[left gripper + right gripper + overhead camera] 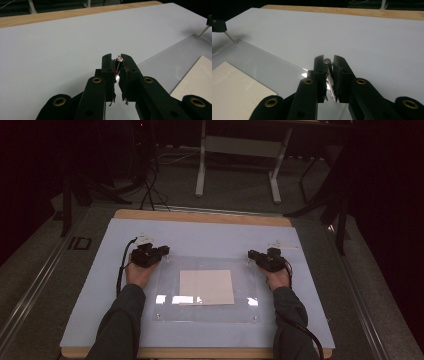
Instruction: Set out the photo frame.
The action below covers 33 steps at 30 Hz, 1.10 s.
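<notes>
Two small metal pins are pinched, one per gripper. Left gripper (116, 60): fingers (107, 66) pressed onto a thin pin with a round head (120, 59), seen in the left gripper view. Right gripper (328, 61): fingers (342, 67) clamped on a like pin (327, 60) in the right gripper view.

High view: left gripper (164, 251) at the clear acrylic sheet's (200, 312) 10 o'clock corner, right gripper (251, 255) at its 2 o'clock corner. A cream paper square (206, 287) lies under the sheet's middle. Sheet rests on a pale blue mat (210, 235) covering the wooden counter (200, 217). Person's hands hold each gripper from the 6 o'clock side, dark sleeves (117, 325) behind.
</notes>
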Tool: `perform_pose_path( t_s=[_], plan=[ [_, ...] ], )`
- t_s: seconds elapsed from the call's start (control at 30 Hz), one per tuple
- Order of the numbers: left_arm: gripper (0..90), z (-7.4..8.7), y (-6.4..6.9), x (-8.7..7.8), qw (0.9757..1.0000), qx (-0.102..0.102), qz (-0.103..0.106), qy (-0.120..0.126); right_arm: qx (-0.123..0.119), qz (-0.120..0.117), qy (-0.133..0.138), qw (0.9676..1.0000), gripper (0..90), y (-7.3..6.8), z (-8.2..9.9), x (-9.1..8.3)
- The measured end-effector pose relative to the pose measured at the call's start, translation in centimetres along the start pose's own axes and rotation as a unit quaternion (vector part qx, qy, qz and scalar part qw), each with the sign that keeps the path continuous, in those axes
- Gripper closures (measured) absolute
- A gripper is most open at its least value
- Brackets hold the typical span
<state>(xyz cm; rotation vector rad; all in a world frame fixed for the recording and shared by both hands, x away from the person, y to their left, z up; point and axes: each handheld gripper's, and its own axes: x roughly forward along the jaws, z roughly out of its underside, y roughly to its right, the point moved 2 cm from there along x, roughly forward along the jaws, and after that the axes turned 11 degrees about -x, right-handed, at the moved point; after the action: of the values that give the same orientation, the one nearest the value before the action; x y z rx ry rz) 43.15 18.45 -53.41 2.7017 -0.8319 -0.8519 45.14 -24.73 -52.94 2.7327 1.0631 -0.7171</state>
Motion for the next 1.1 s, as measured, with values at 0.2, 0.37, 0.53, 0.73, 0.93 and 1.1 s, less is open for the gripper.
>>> perform_pose_path(
  t_s=[0.2, 0.37, 0.53, 0.73, 0.93, 1.1],
  plan=[
    [81.7, 0.0, 0.0, -0.2, 1.0000, 0.003, 0.001, 0.002, 0.000, 0.002, 0.002, 1.0000, 81.4, 0.0, 0.1, 0.0],
    [83.1, -0.1, 0.0, 0.0, 1.0000, -0.004, 0.000, -0.002, 0.002, 0.003, -0.001, 1.0000, 81.5, 0.0, 0.0, 0.1],
    [83.7, -0.5, 0.0, 0.1, 0.9999, 0.000, -0.005, -0.016, 0.007, -0.002, -0.004, 1.0000, 81.4, 0.1, 0.0, 0.1],
    [83.9, -0.6, -0.2, 0.2, 0.9997, -0.009, -0.003, -0.022, 0.014, -0.007, -0.011, 0.9998, 81.7, 0.3, -0.1, 0.3],
    [84.9, -1.0, -0.5, 0.7, 0.9993, -0.016, -0.005, -0.033, 0.022, -0.007, -0.019, 0.9996, 82.9, 0.7, -0.3, 0.8],
    [85.1, -1.1, -0.6, 0.9, 0.9993, -0.023, -0.002, -0.030, 0.023, -0.007, -0.024, 0.9994, 83.5, 0.9, -0.5, 1.1]
  ],
)
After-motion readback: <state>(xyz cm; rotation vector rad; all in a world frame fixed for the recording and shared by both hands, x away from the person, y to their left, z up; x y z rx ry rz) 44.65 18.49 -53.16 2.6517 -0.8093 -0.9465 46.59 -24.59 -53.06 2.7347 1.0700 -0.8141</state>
